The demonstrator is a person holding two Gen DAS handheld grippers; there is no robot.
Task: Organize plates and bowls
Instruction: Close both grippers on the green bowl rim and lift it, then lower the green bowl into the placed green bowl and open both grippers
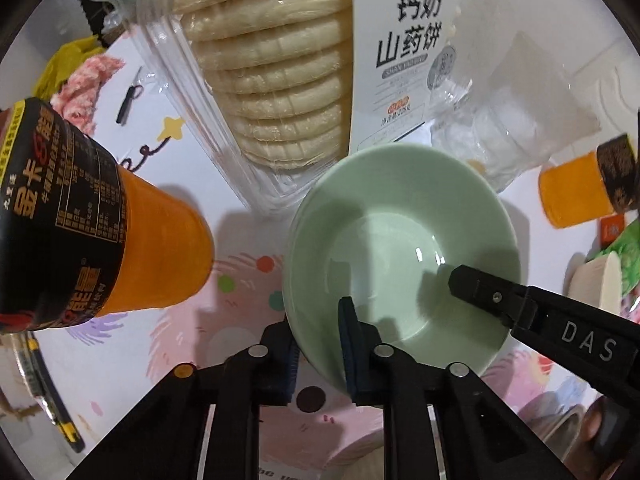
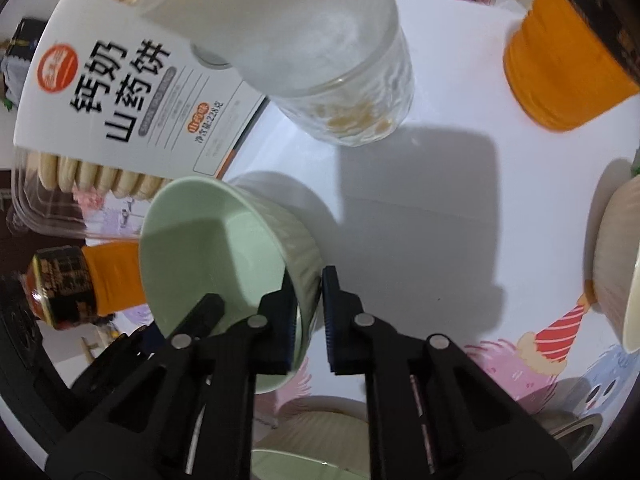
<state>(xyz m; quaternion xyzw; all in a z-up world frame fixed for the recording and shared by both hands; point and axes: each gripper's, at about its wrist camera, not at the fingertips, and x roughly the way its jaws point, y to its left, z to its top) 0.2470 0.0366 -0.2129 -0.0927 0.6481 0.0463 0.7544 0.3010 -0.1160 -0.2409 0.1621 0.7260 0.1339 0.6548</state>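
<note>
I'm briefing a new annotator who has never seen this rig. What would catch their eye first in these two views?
First, the pale green bowl at centre, gripped on its rim by both the left gripper and the right gripper, one finger inside and one outside. Next, the big clear box of round biscuits with its white label, right behind the bowl. Then the orange drink bottle with a black label, to the bowl's left in the left wrist view.

Both wrist views look down closely, seemingly sharing the green bowl (image 1: 400,248)
</note>
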